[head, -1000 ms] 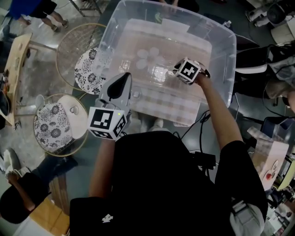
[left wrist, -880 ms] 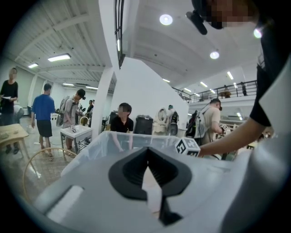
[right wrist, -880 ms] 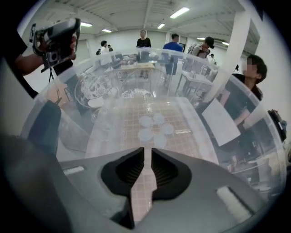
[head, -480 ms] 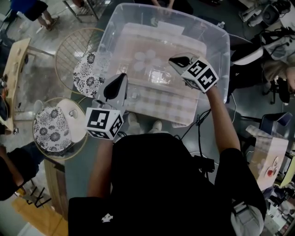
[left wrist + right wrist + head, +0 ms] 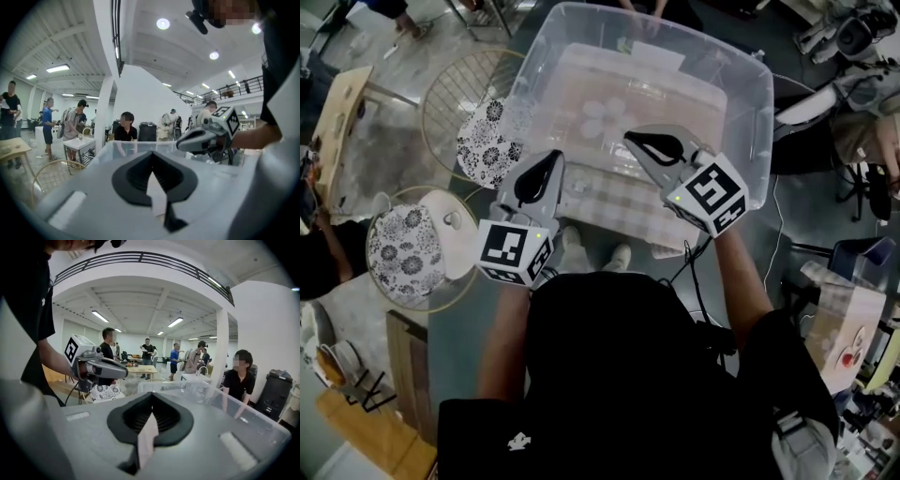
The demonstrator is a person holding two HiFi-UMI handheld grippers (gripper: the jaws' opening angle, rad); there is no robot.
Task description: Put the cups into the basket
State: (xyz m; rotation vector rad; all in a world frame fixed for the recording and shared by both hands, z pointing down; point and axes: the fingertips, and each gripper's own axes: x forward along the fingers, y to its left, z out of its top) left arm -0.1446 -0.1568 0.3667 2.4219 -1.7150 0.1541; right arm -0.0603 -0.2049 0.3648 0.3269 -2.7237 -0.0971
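Where the large clear rectangular plastic bin [image 5: 741, 103] fills the upper part of the head view, the left grey tongs [image 5: 553, 157] and the right grey tongs [image 5: 632, 139] are held above its near side. Both pairs of jaws are pressed together and empty. Several pale translucent round cups [image 5: 600, 114] rest on the bin's floor, toward its far side.

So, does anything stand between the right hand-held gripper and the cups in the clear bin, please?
Nothing visible does: the right hand-held gripper hangs shut and empty over the open-topped clear bin, whose pale cups lie uncovered on its floor.
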